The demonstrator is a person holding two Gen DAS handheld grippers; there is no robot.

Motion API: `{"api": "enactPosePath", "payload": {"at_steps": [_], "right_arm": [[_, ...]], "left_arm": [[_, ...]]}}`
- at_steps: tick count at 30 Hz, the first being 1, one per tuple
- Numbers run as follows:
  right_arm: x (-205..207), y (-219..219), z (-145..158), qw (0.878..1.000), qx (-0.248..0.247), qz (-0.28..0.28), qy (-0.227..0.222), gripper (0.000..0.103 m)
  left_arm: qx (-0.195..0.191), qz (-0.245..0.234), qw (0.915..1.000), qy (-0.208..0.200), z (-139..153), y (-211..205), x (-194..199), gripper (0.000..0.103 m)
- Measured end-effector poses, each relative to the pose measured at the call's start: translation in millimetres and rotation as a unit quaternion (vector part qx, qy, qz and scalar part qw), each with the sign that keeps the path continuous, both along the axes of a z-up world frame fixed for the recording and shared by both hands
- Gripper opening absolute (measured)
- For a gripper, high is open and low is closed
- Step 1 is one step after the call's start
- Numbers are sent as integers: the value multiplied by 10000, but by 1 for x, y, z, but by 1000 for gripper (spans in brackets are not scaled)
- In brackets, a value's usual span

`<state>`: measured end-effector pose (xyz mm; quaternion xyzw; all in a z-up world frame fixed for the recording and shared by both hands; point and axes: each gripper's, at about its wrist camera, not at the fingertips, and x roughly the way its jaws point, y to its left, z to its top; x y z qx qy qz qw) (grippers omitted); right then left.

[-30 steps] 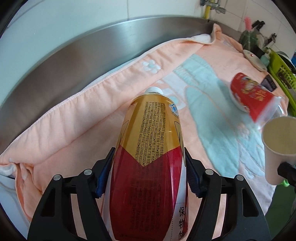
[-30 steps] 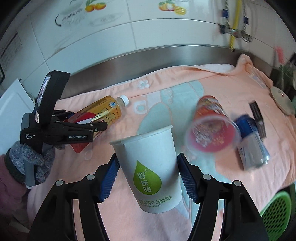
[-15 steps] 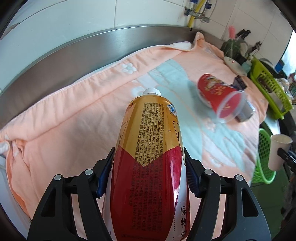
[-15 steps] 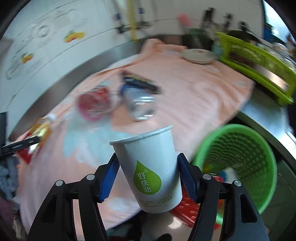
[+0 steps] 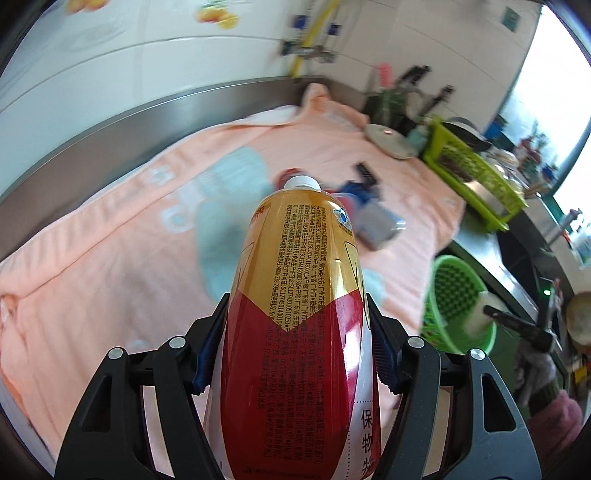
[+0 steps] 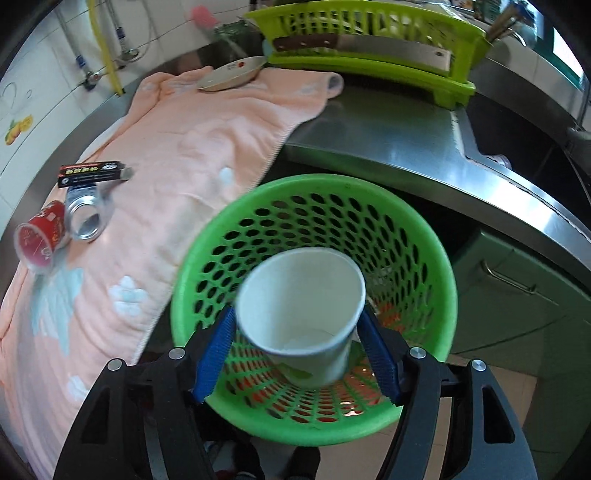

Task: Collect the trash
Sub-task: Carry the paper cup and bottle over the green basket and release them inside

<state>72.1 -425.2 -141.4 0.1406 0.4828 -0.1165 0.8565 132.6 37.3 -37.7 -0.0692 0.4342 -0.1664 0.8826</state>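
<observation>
My left gripper (image 5: 295, 350) is shut on a red and gold drink bottle (image 5: 299, 317) with a white cap, held above the pink towel (image 5: 110, 258). My right gripper (image 6: 295, 354) holds a white paper cup (image 6: 301, 310), tipped mouth-forward, over the green mesh basket (image 6: 417, 236) beside the counter. The cup and basket also show in the left wrist view (image 5: 476, 317). A red cup (image 6: 40, 232), a silver can (image 6: 85, 218) and a black box (image 6: 92, 171) lie on the towel.
A steel counter (image 6: 388, 133) runs right of the towel, with a lime dish rack (image 6: 369, 33) and a small plate (image 6: 232, 74) at the back. A sink (image 6: 524, 122) lies at the far right. Green cabinet doors (image 6: 517, 302) stand below.
My right gripper swung the paper cup off the towel to above the green basket and tipped it mouth-forward. My left gripper lifted and turned right with the bottle.
</observation>
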Motion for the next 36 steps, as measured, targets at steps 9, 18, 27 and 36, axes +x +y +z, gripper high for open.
{"api": "enactPosePath", "payload": {"at_steps": [9,18,27,36], "right_arm": [[-29,-18,16,9993,175,-62,-329,72],[-65,-29,41,9971,243,-63,-714,77],[-93,-35,43,9965,266,-25,-792,78],[-107,-45,29,9972,391,-92,-634,78]], "left_arm": [[-49,-1101,9939,-87,7,-113,2,66],[-13,-2108,9775,87,-16,-237,9,66],[351,-2627,9630,481,-71,-336,23,66],[1083,-2792,9517,675,-124,-394,35,66]]}}
